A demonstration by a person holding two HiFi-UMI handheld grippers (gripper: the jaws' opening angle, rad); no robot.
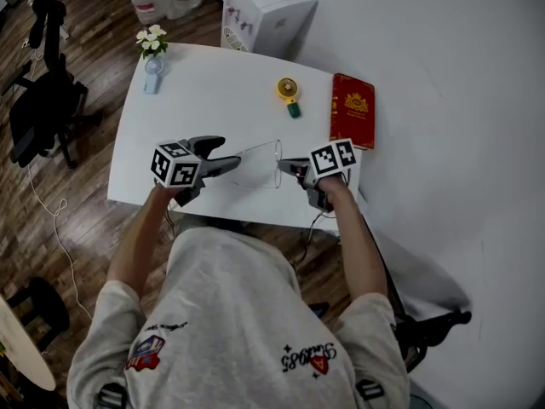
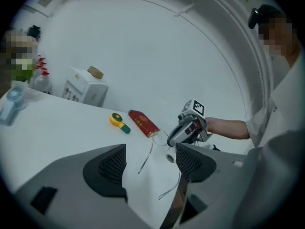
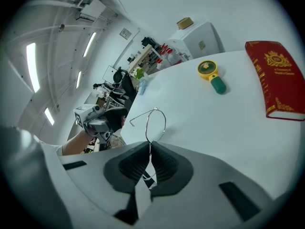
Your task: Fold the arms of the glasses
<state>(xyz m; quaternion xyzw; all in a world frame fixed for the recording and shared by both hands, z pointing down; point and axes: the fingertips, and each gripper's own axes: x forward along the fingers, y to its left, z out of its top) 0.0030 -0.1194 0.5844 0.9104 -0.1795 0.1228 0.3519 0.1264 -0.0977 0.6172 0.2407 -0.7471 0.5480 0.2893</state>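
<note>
White rectangular counter (image 1: 213, 83): we are looking steeply down on it, and both grippers are working over its near edge.
Dark red hardcover book with gold print (image 1: 352, 109): it is lying flat at the counter's right end, well apart from the work.
Left gripper (image 1: 223, 153): we are holding it with its jaws standing wide and nothing between the pads. It is pointing across the counter toward the other gripper.
Right gripper (image 1: 287, 168): its jaws are pinching narrow on the wire rim at the front of the glasses, so it is carrying them.
Yellow round handheld fan with a green handle (image 1: 289, 92): it is resting beyond the grippers, clear of both.
Thin silver wire-framed glasses (image 1: 262, 162): they are hanging between the two grippers, seemingly lifted just off the counter, with their front clamped at the right gripper.
Open arms of the glasses (image 2: 145, 159): both are standing unfolded, running from the clamped front toward the left gripper. Their free tips are lying nearest it but are not touching it.
Deciding relation: the arms' long axis is lying almost along the line joining the two grippers. We are judging that the left gripper, being nearer the tips, is the one to swing an arm sideways across the front while the right gripper is steadying the frame.
</note>
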